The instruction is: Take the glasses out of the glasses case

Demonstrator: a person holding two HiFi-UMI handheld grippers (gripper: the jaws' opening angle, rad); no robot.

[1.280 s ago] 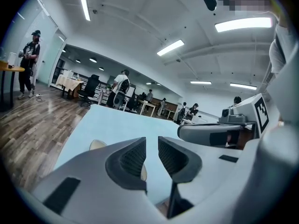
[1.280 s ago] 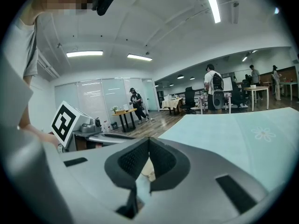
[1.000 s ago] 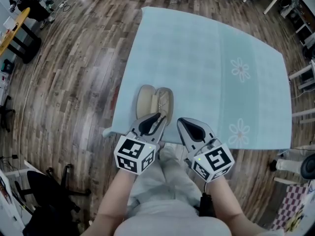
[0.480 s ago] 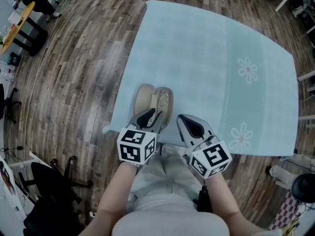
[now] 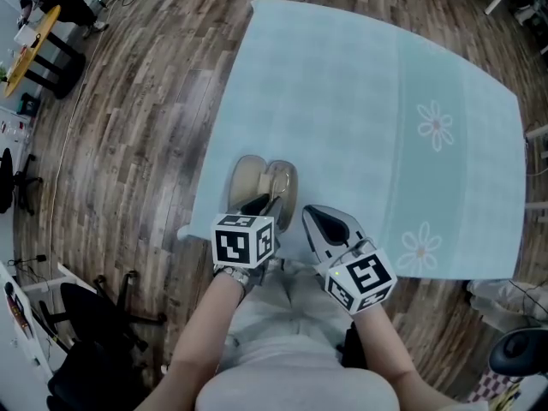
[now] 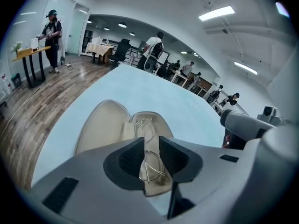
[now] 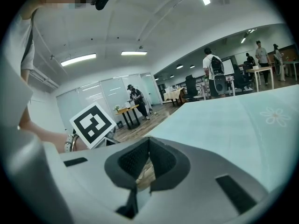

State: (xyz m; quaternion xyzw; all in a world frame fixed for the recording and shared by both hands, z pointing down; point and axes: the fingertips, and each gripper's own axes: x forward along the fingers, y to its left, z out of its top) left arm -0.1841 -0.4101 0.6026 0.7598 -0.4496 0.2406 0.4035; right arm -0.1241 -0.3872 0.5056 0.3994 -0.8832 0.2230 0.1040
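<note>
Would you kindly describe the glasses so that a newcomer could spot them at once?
Find the pale blue tablecloth; by its near left corner lies an open beige glasses case. The glasses lie in its right half, thin silvery wire frames against plain beige lining, while the left half is bare.

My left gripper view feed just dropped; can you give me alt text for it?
The left gripper, jaws apart, points down at an open beige glasses case; thin wire-framed glasses lie in its right half, showing through the gap between the jaws. The case sits on a pale blue tablecloth.
</note>
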